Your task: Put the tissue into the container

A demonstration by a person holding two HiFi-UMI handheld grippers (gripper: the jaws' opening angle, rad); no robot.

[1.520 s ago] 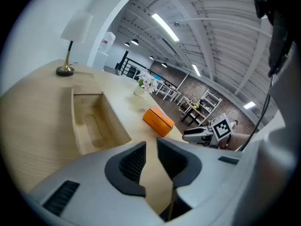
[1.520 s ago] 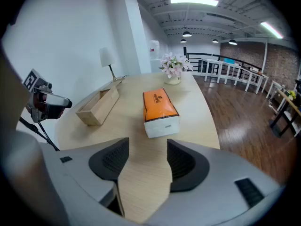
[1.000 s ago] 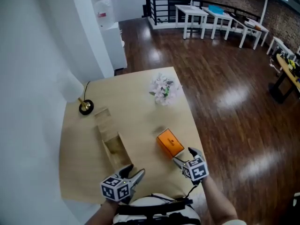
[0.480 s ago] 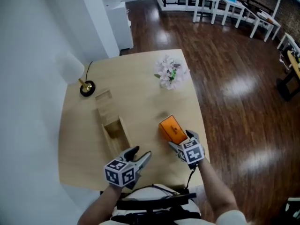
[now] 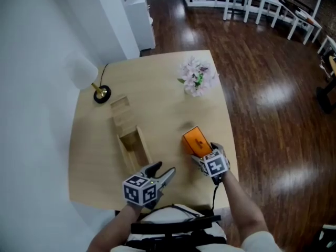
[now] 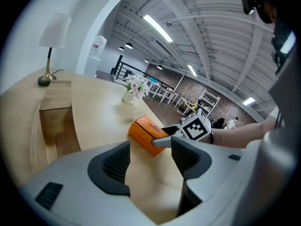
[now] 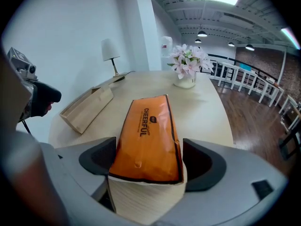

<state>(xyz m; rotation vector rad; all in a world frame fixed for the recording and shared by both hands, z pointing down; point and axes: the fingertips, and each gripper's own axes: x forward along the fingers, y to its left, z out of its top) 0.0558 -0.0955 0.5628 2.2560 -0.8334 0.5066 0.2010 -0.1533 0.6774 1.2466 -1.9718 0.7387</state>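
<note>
The orange tissue pack (image 5: 192, 139) lies flat on the wooden table (image 5: 163, 104), right of the middle. My right gripper (image 5: 206, 153) is at its near end, jaws opening, one on each side of the pack (image 7: 148, 131) without squeezing it. The container, a long open wooden box (image 5: 131, 140), lies left of the pack with its lid slid back. Near the table's front edge my left gripper (image 5: 163, 170) hovers open with nothing between its fingers. It points toward the pack (image 6: 146, 134) and the box (image 6: 54, 126).
A white-shaded brass lamp (image 5: 100, 93) stands at the table's back left against the wall. A vase of pale flowers (image 5: 197, 77) stands at the back right. The table's right edge (image 5: 231, 140) runs close beside the pack, above dark wood floor.
My right gripper has moved forward until its jaws straddle the near end of the tissue pack. The left gripper has drifted slightly forward and right. The pack and box lie where they were.
</note>
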